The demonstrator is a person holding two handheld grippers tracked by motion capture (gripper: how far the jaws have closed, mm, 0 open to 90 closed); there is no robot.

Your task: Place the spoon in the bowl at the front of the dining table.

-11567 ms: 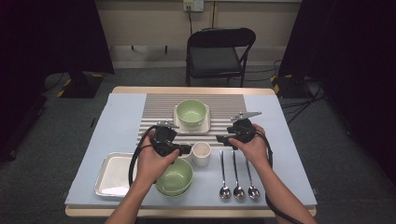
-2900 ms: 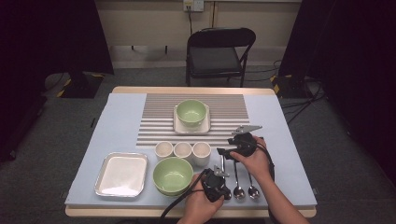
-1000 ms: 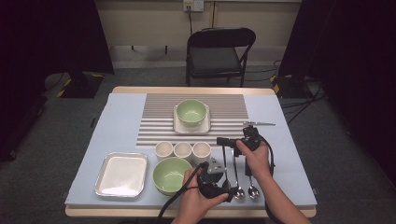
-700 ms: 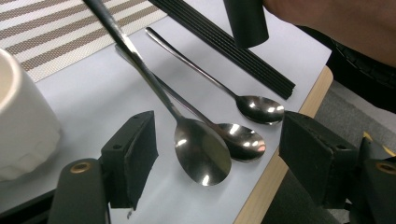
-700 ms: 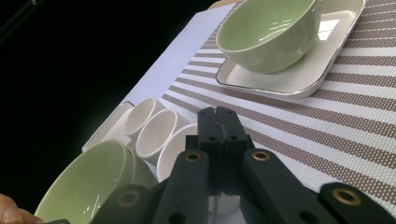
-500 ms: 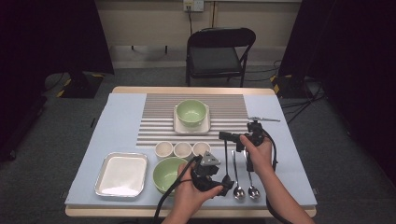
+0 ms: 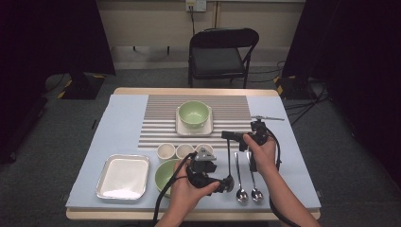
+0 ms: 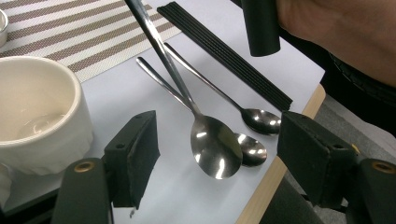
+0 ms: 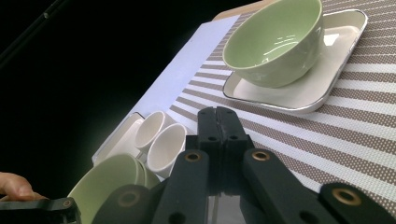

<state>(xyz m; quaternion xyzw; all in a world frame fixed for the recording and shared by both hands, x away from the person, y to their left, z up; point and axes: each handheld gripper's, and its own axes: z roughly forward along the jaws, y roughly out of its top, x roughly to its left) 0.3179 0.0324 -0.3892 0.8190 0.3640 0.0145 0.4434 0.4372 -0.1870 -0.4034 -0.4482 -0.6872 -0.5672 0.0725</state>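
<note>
Steel spoon (image 8: 212, 144) pinched by right gripper (image 7: 228, 135) | left gripper (image 8: 215, 154) agape | no legible writing

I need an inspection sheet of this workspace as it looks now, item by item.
Surface: blue cloth with a striped mat, flat, no spills seen.
Job's things: one spoon hangs from the right gripper; two spoons lie on the cloth.
Clutter: bowl on a plate, three cups, second bowl, tray.
Grippers: right gripper shut on the spoon's handle; left gripper open, jaws either side of that spoon's head.
Cables: a cable trails from each gripper; floor cables to the right.
Surroundings: chair behind the table, dark curtains.
</note>
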